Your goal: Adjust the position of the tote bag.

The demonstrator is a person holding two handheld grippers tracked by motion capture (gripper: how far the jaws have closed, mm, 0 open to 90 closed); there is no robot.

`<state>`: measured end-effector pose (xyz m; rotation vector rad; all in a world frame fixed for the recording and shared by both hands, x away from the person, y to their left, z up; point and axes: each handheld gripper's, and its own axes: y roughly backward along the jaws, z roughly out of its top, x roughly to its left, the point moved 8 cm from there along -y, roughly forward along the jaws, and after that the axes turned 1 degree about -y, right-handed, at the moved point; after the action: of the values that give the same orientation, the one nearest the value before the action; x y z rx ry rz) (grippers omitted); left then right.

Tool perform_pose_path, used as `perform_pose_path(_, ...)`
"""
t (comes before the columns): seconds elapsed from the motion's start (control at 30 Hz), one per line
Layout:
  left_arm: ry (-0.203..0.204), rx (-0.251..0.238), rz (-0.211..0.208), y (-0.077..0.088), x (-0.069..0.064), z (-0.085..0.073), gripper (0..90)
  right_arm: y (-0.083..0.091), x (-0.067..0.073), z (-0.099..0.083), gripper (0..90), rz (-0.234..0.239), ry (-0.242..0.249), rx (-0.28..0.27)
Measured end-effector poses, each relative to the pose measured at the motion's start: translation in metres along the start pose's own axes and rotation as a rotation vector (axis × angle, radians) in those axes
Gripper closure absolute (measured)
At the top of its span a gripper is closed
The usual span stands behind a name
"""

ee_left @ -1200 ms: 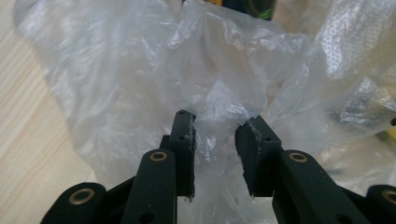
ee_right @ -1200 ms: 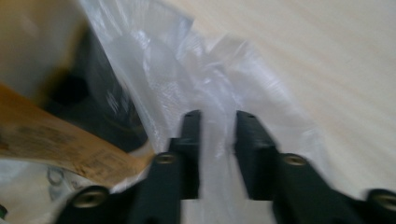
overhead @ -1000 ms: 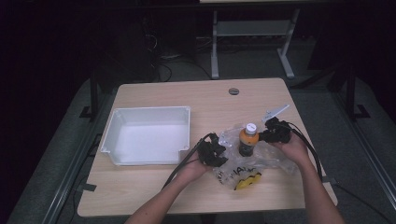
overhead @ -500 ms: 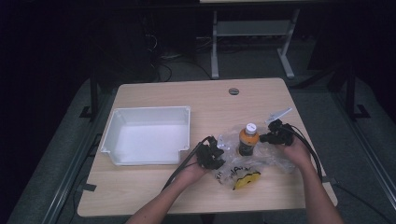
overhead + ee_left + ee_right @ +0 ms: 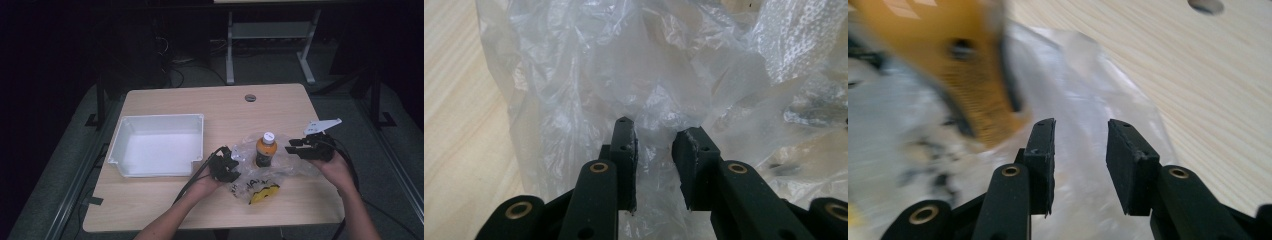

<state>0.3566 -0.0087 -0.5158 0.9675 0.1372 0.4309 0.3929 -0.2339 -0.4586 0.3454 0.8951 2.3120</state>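
Landmark: the orange bottle [image 5: 265, 150], standing upright on the crumpled clear plastic bag [image 5: 280, 167] on the table [image 5: 165, 205].

Nearest the person, the bag spreads out in front of the bottle and to both sides of it.

To the bottle's left, the left gripper [image 5: 654, 145] has its jaws partly closed on a fold of bag film, which lies between the pads.

To the bottle's right, the right gripper [image 5: 1080, 132] has just been opening; its jaws stand apart with nothing clamped, just beside the bottle.

Farther left of the bottle sits the white tray [image 5: 200, 145].
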Motion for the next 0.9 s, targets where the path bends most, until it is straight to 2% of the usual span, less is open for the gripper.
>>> perform_pose_path(0.07, 0.002, -0.002, 0.0, 0.0, 0.0, 0.0, 71.4, 0.009, 0.011, 0.001, 62.1, 0.02, 0.03, -0.006)
perform_pose_path(0.1, 0.002, -0.002, 0.0, 0.0, 0.0, 0.0, 71.4, 0.009, 0.011, 0.001, 62.1, 0.02, 0.03, -0.006)
perform_pose_path(0.13, 0.009, -0.002, -0.004, 0.0, -0.001, 0.0, 71.4, 0.016, 0.022, 0.002, 60.8, 0.041, 0.065, -0.018)
perform_pose_path(0.2, 0.005, 0.003, -0.003, 0.0, -0.001, 0.0, 71.4, 0.023, 0.035, 0.004, 59.2, 0.096, 0.089, -0.04)
perform_pose_path(0.23, 0.005, 0.003, -0.003, 0.0, -0.001, 0.0, 71.4, 0.023, 0.035, 0.004, 59.2, 0.096, 0.089, -0.04)
perform_pose_path(0.27, 0.004, 0.007, -0.002, 0.0, -0.001, -0.001, 71.4, 0.027, 0.048, 0.006, 56.1, 0.148, 0.118, -0.055)
perform_pose_path(0.33, -0.003, 0.012, -0.001, 0.0, -0.001, -0.001, 71.4, 0.027, 0.06, 0.006, 52.3, 0.186, 0.146, -0.062)
perform_pose_path(0.4, -0.001, 0.01, 0.001, 0.0, -0.001, 0.0, 71.5, 0.023, 0.069, 0.004, 49.8, 0.203, 0.18, -0.045)
perform_pose_path(0.5, -0.004, 0.01, 0.004, -0.001, -0.001, 0.0, 71.5, 0.015, 0.074, 0.0, 50.2, 0.22, 0.207, -0.014)
perform_pose_path(0.53, -0.019, 0.022, 0.004, 0.0, -0.001, -0.001, 71.6, 0.005, 0.076, -0.006, 56.4, 0.237, 0.2, 0.014)
perform_pose_path(0.57, -0.019, 0.022, 0.004, 0.0, -0.001, -0.001, 71.7, 0.005, 0.076, -0.006, 56.4, 0.237, 0.2, 0.014)
perform_pose_path(0.6, -0.02, 0.017, 0.007, 0.0, -0.002, -0.001, 72.0, -0.003, 0.078, -0.012, 72.7, 0.267, 0.183, 0.026)
perform_pose_path(0.63, -0.02, 0.017, 0.007, 0.0, -0.002, -0.001, 72.2, -0.003, 0.078, -0.012, 72.7, 0.267, 0.183, 0.026)
perform_pose_path(0.67, -0.017, 0.018, 0.005, 0.0, -0.001, -0.001, 72.4, -0.01, 0.079, -0.018, 85.1, 0.283, 0.176, 0.057)
perform_pose_path(0.7, -0.017, 0.018, 0.005, 0.0, -0.001, -0.001, 72.6, -0.01, 0.079, -0.018, 85.1, 0.283, 0.176, 0.057)
perform_pose_path(0.73, -0.019, 0.019, 0.006, -0.001, -0.001, -0.001, 73.0, -0.014, 0.08, -0.025, 89.2, 0.276, 0.17, 0.088)
perform_pose_path(0.87, -0.025, 0.023, 0.009, -0.001, -0.001, -0.002, 73.5, -0.019, 0.078, -0.042, 89.5, 0.28, 0.115, 0.113)
perform_pose_path(0.9, -0.025, 0.023, 0.009, -0.001, -0.001, -0.002, 73.6, -0.019, 0.078, -0.042, 89.5, 0.28, 0.115, 0.113)
